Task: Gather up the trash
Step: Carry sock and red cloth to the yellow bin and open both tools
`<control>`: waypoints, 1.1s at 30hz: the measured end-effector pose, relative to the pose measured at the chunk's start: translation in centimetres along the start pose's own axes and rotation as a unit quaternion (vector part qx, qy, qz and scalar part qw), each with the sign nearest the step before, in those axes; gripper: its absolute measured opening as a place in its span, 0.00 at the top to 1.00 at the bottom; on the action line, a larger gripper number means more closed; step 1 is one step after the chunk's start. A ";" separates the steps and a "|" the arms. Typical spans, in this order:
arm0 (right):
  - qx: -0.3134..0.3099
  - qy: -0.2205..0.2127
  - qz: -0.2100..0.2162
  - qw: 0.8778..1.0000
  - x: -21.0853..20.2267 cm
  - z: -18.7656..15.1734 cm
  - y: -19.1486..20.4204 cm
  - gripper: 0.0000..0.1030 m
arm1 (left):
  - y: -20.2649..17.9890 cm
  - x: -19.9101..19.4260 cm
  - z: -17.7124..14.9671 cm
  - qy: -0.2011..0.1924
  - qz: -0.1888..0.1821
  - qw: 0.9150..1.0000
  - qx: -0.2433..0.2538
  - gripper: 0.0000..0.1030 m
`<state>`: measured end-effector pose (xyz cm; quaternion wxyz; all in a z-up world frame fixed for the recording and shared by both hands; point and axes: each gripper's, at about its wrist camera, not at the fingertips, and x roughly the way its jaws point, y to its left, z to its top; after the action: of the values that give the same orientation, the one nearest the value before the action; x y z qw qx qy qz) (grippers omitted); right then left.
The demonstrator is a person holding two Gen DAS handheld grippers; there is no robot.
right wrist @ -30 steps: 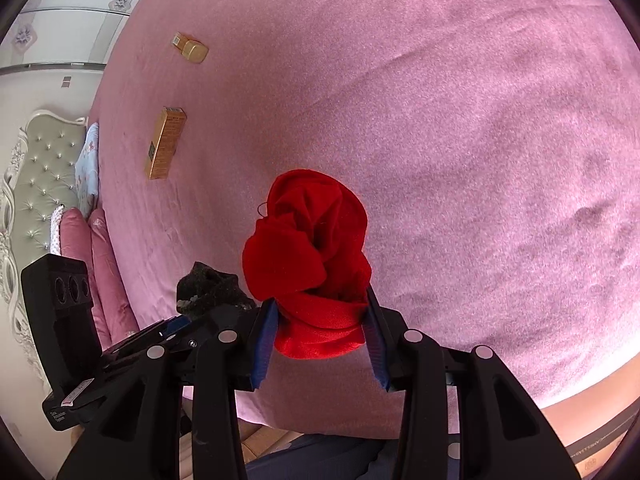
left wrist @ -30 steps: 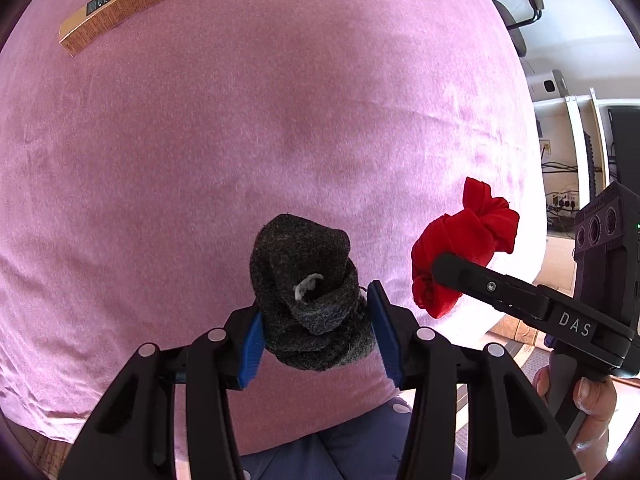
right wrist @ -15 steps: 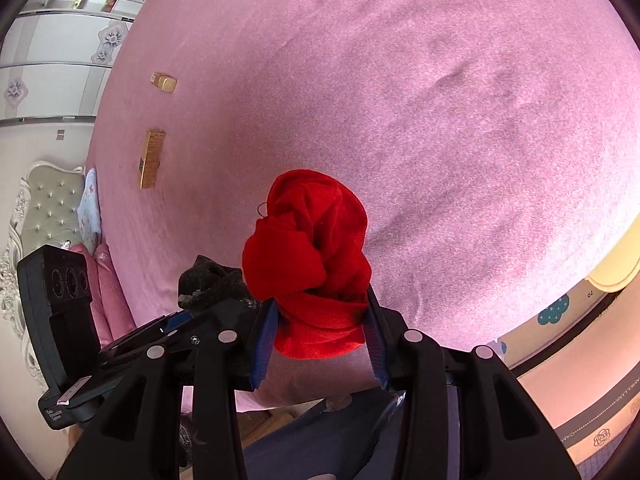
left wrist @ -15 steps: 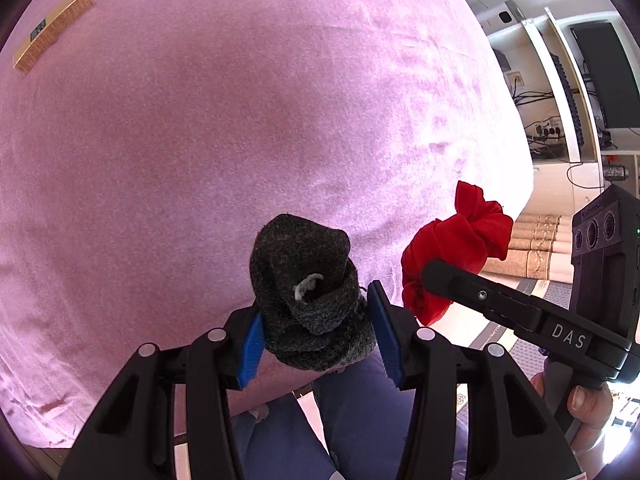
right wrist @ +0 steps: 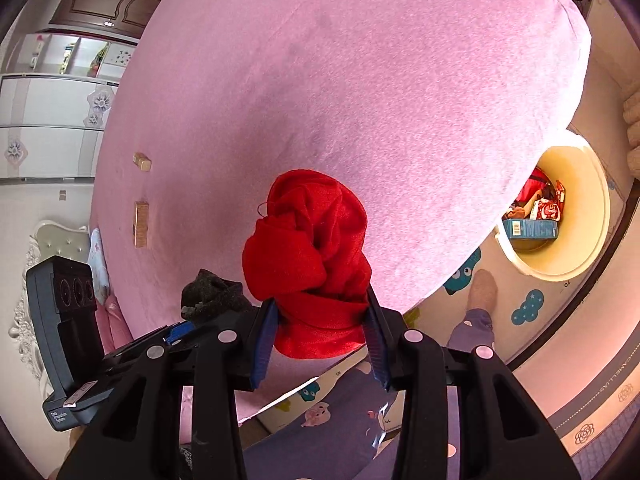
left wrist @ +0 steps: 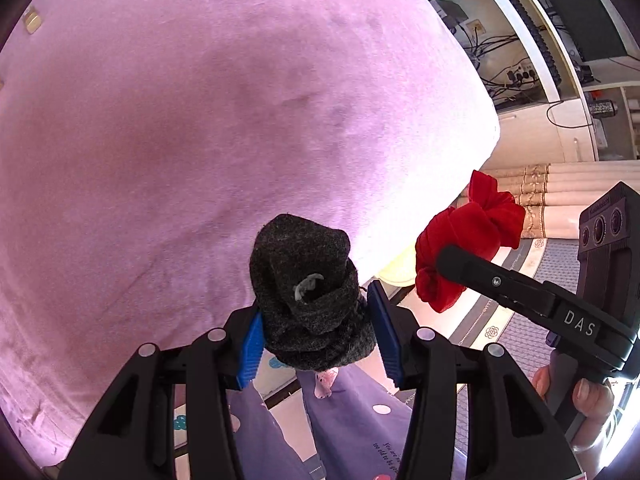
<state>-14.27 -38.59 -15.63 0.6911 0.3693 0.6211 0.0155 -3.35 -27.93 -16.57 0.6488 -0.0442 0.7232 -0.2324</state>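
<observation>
My left gripper [left wrist: 316, 332] is shut on a balled dark grey sock [left wrist: 308, 288], held over the near edge of the pink bed [left wrist: 200, 120]. To its right, the right gripper [left wrist: 448, 264] shows from the side with a red cloth ball [left wrist: 472, 236] in it. In the right wrist view my right gripper [right wrist: 320, 336] is shut on that red cloth ball [right wrist: 312, 256], and the grey sock [right wrist: 208, 292] peeks out at lower left in the left gripper [right wrist: 176, 332]. A cream round bin [right wrist: 576, 208] with trash inside stands on the floor at the right, past the bed corner.
A long tan box [right wrist: 141, 224] and a small tan box [right wrist: 142, 161] lie far back on the bed. The person's purple patterned trouser legs [left wrist: 352, 420] and a socked foot [right wrist: 482, 288] are below the grippers. Shelving with cables [left wrist: 532, 40] stands beyond the bed.
Both grippers have swung sideways along the bed toward its corner, each keeping its hold. The floor mat, the person's legs and the cream bin have come into view.
</observation>
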 end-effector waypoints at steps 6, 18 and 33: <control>0.043 -0.028 0.003 0.999 -4.4 1.4 -6.8 0.62 | -6.7 2.5 -1.0 0.015 -0.004 0.999 0.034 0.53; 0.121 -0.066 -0.008 0.990 -10.6 1.8 -19.6 0.62 | -18.7 8.6 -2.0 0.055 -0.006 0.993 0.106 0.53; 0.205 -0.083 -0.010 0.975 -12.7 0.5 -27.6 0.51 | -26.7 14.9 -1.6 0.108 -0.012 0.980 0.167 0.40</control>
<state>-28.78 -64.96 -19.49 0.6498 0.4972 0.5552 -0.1494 -13.55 -56.66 -19.63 0.5621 0.0812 0.7398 -0.3609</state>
